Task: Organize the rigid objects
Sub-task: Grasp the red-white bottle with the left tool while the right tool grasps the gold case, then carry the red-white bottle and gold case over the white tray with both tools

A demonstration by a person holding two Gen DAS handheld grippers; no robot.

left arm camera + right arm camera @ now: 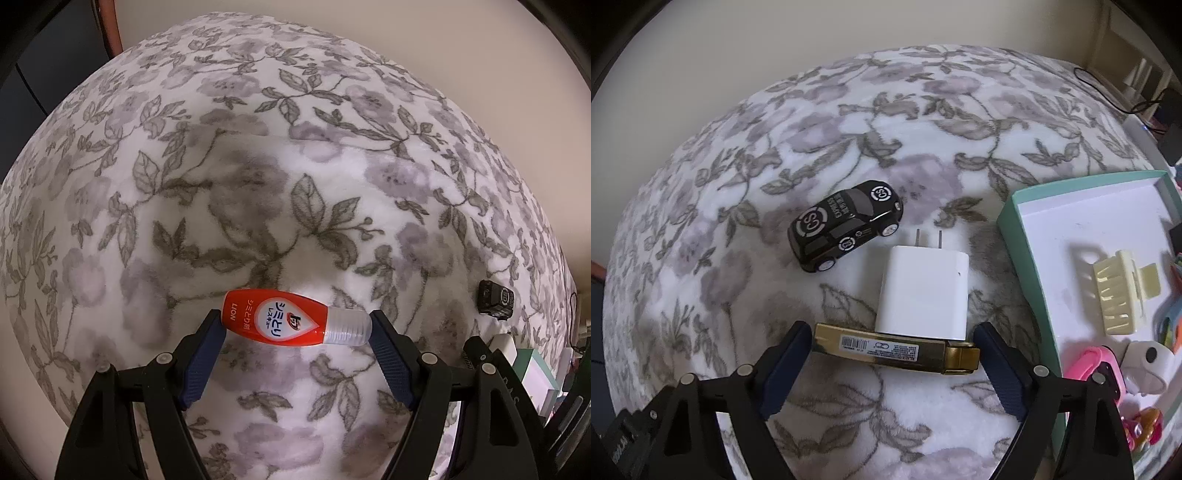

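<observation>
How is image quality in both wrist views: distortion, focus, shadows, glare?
Left wrist: strong fisheye bulge with dark corners; the bottle label is sharp, and soft shadow darkens the blanket behind it. Right wrist: same bulge; the car and charger are crisp, the gold case glints mildly, and the clip casts a soft shadow.

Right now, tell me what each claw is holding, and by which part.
Left claw holds the red bottle end to end, base and clear cap. Right claw brackets the gold bar but isn't gripping it.
</observation>
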